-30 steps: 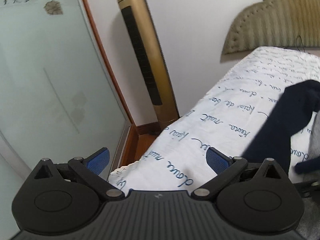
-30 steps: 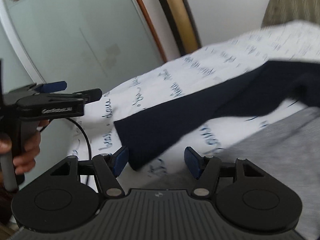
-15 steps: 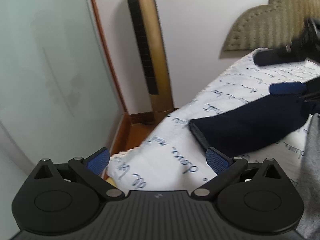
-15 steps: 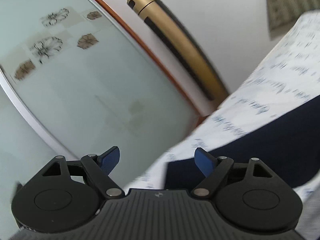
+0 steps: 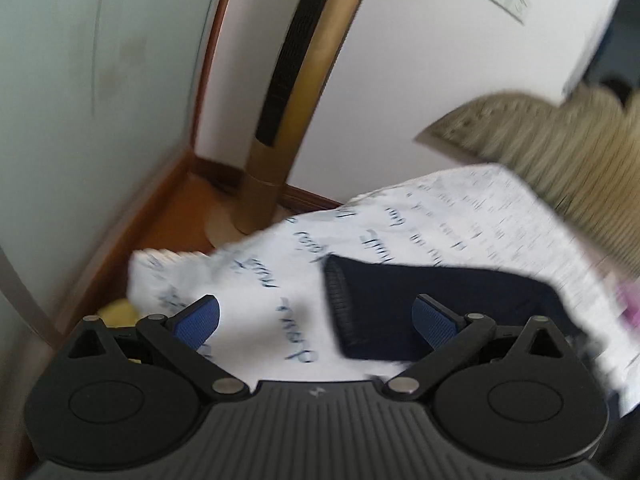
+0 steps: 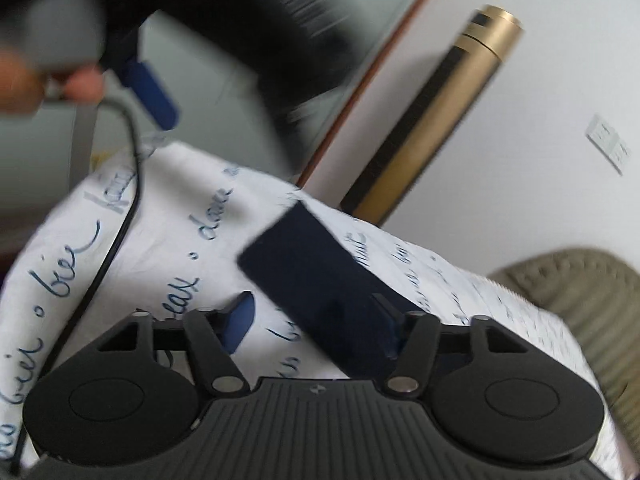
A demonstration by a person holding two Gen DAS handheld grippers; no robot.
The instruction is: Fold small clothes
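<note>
A dark navy knitted garment [image 5: 432,304], folded into a long flat strip with a ribbed cuff at its near end, lies on a white bed sheet printed with blue handwriting [image 5: 280,264]. The strip runs across the sheet near the corner of the bed.

Left gripper [image 5: 316,320]: black body, blue ribbed pads, jaws standing wide apart. Nothing is clamped. The cuff end of the navy garment sits between the two fingers, closer to the right-hand finger [image 5: 434,322], and no pad presses on it.

Right gripper [image 6: 316,322]: its jaws are closing. The navy garment [image 6: 312,280] passes diagonally between them – the cloth covers part of the right-hand finger, while the left-hand pad [image 6: 240,320] stands clear of it over bare sheet. Whether the far pad touches the cloth cannot be told; the frame is blurred.

In the right wrist view the left gripper [image 6: 152,92] appears at upper left as a dark blur with one blue pad, held by a person's hand [image 6: 48,84]. A black cable [image 6: 120,216] hangs from it across the sheet.

Surroundings – a tall gold-coloured tower fan [image 5: 296,100] stands on the wooden floor beside the bed corner, against a white wall. A frosted glass panel [image 5: 80,100] is at the left. A padded beige headboard [image 5: 560,148] rises beyond the sheet.
</note>
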